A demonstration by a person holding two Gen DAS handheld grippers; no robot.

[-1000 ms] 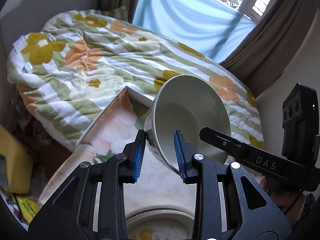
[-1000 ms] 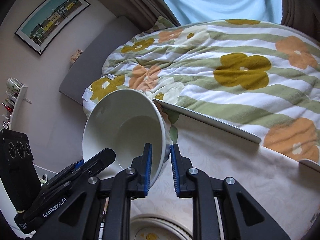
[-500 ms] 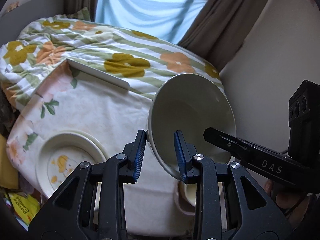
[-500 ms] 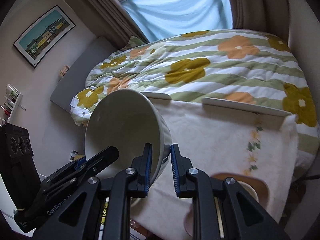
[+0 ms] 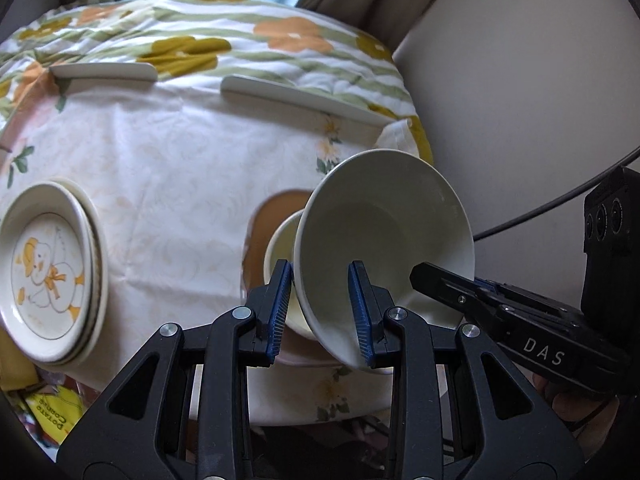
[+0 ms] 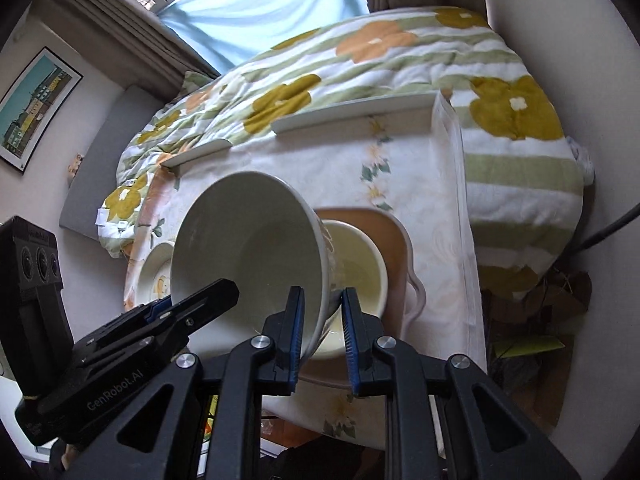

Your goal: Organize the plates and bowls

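The big white bowl (image 5: 384, 236) is pinched at its rim by the left gripper (image 5: 320, 308) and the right gripper (image 6: 322, 322), tilted over a smaller bowl (image 6: 360, 268) on a tan tray (image 6: 396, 236). The duck plates (image 5: 48, 276) are seen whole only in the left view.

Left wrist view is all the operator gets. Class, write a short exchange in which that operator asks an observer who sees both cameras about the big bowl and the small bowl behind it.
Operator: How does the right gripper hold the big bowl?
Observer: It straddles the rim near the camera, with one finger inside the bowl and one outside.
Operator: The small bowl is mostly hidden from me. Is anything in it?
Observer: No. The right wrist view looks into it, and it appears empty.
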